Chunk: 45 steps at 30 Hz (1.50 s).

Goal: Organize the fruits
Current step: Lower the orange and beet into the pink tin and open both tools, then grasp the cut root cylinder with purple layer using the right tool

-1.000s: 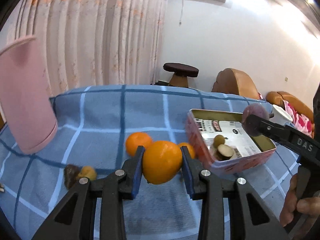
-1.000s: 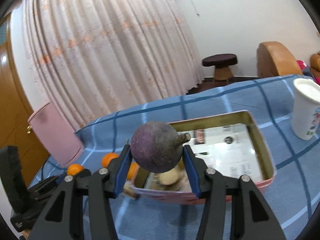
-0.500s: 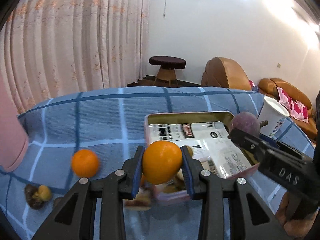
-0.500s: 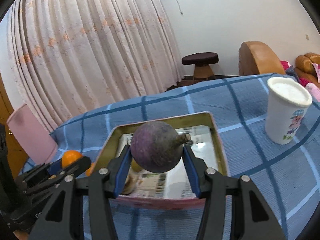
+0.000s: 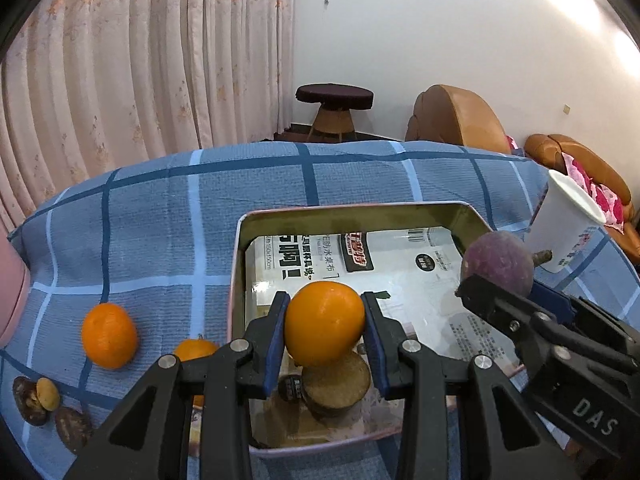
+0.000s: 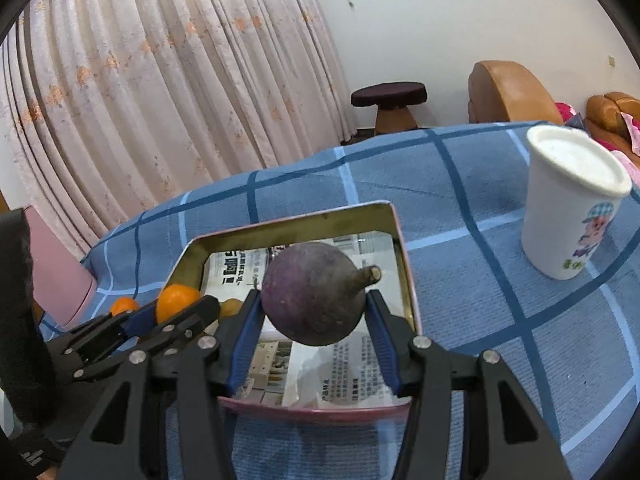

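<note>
Left hand-held gripper [image 5: 325,334] clamps an orange [image 5: 325,323]; right hand-held gripper [image 6: 314,330] clamps what looks like a purple fruit [image 6: 314,304].

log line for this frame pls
left gripper: shut on orange, over tin | right gripper: shut on purple fruit, over tin | two oranges on cloth

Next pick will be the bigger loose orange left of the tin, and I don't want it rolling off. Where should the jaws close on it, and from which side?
Grip the orange across its widest middle, coming from above and the near side. It is round and sits free on the cloth; the tin and a smaller orange lie to its right.
</note>
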Tool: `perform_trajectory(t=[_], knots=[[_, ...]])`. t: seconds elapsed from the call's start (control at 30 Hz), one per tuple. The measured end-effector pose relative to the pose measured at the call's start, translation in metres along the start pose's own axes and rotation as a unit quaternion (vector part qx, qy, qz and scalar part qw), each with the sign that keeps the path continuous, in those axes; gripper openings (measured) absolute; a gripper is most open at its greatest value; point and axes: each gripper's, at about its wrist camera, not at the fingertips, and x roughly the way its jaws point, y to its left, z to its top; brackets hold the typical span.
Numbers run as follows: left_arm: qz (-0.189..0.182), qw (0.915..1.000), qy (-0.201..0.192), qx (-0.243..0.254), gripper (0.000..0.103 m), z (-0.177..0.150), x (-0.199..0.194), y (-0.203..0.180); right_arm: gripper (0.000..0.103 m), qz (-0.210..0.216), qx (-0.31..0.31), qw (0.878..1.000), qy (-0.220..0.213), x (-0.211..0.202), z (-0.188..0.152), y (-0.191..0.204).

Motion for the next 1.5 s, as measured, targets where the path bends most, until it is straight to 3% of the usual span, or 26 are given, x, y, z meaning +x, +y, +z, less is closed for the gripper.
perform_trajectory(t=[0.27, 0.33, 0.4, 0.5, 0.73, 0.83, 0.87, 1.0, 1.07, 1.3, 1.4, 1.5], knots=[[0.015, 0.9994, 0.006, 0.03, 0.042, -0.001, 0.004, -0.01, 0.06, 0.03, 0.013, 0.999, 0.011, 0.006, -0.001, 0.001], [0.014, 0.999, 0.006, 0.042, 0.064, -0.001, 0.006, -0.018, 0.072, 0.037, 0.015, 0.999, 0.0, 0.001, 0.001, 0.001], [0.027, 0.998, -0.005, 0.057, 0.071, -0.002, 0.002, -0.024, 0.077, 0.033, 0.016, 0.999, -0.012, -0.004, 0.001, 0.001], [0.035, 0.9974, -0.017, 0.06, 0.071, 0.001, -0.005, -0.023, 0.077, 0.038, 0.023, 0.999, -0.026, -0.008, 0.002, -0.001], [0.039, 0.9985, -0.033, 0.018, 0.072, 0.011, -0.022, 0.009, 0.077, 0.037, 0.027, 0.998, -0.049, -0.018, 0.004, -0.002], [0.064, 0.9973, -0.038, -0.001, 0.073, 0.011, -0.031, 0.031, 0.077, 0.03, 0.012, 0.998, -0.058, -0.02, 0.005, 0.004], [0.083, 0.9958, -0.038, -0.005, 0.073, 0.011, -0.035, 0.042, 0.074, 0.028, 0.003, 0.998, -0.059, -0.021, 0.004, 0.008], [0.123, 0.9917, -0.039, -0.004, 0.073, 0.003, -0.046, 0.072, 0.044, 0.048, -0.024, 0.997, -0.051, -0.021, 0.001, 0.021], [0.135, 0.9902, -0.033, -0.009, 0.073, -0.001, -0.049, 0.087, 0.039, 0.073, -0.04, 0.996, -0.04, -0.019, -0.002, 0.031], [0.156, 0.9877, -0.008, -0.005, 0.073, -0.012, -0.048, 0.106, 0.038, 0.145, -0.069, 0.987, 0.002, -0.015, -0.027, 0.078], [0.184, 0.9828, -0.009, 0.014, 0.073, -0.015, -0.049, 0.108, 0.038, 0.19, -0.065, 0.979, 0.029, -0.016, -0.043, 0.099], [0.189, 0.9819, -0.005, 0.009, 0.073, -0.017, -0.053, 0.117, 0.038, 0.2, -0.088, 0.974, 0.063, -0.01, -0.062, 0.124]])
